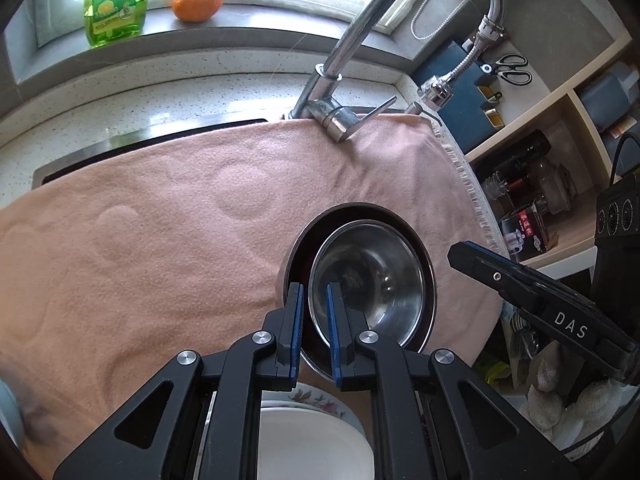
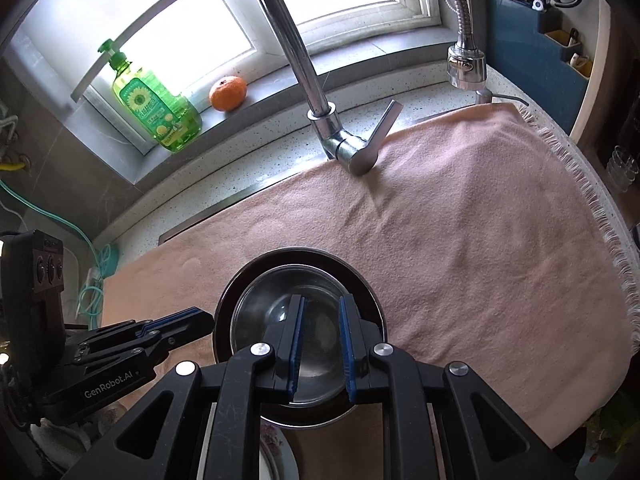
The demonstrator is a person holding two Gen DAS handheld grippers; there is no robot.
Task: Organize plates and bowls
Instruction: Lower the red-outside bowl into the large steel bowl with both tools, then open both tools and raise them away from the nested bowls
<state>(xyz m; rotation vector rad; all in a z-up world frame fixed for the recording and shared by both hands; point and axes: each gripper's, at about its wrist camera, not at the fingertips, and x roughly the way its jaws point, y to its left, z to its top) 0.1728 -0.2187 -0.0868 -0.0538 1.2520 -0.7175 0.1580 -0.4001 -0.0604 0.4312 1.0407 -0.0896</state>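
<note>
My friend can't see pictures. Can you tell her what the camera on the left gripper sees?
Two shiny metal bowls, one nested inside the other, sit on a pink towel spread across a kitchen sink, with the left gripper just above their rim. Behind are a silver tap, a green soap bottle and an orange on the windowsill.

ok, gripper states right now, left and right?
Left gripper: shut beside the steel bowls, no clear grip.
Right gripper: slightly open, empty.
</note>
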